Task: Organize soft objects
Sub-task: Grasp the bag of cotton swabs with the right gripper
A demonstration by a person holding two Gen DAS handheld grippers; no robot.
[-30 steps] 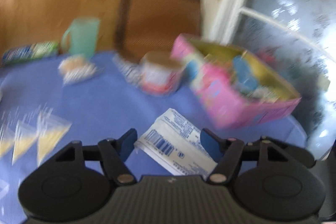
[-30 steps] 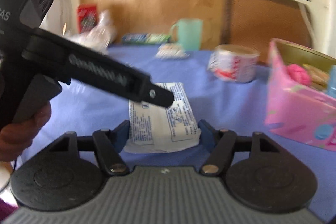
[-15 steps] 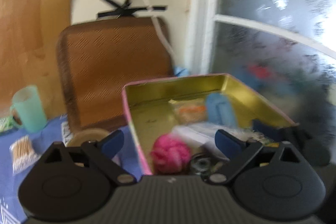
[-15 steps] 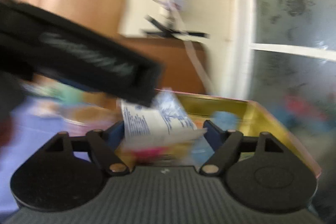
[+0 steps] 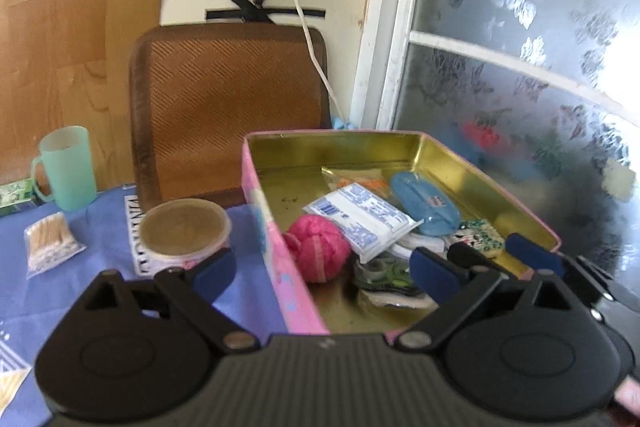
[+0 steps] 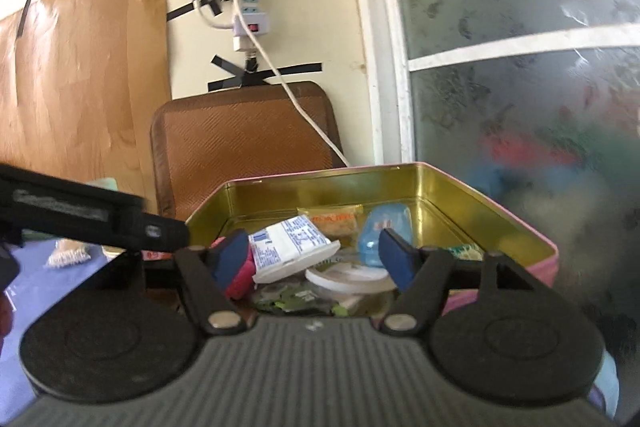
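Now both claws hang over the pink tin, which sits at the right edge of the blue-covered table. The right claw is released, its blue fingers spread with nothing between them. The white tissue packet lies apart from them inside the tin, tilted, its low end resting on the pink yarn ball and on a white round lid. A blue case lies just beside the packet toward the tin's right wall, and an orange sachet lies near the far wall.

The left claw is also spread wide and grasps nothing; one finger is outside the tin's left wall, the other above its near right corner. A round tub, a bag of cotton swabs and a green cup stand on the table left of the tin.
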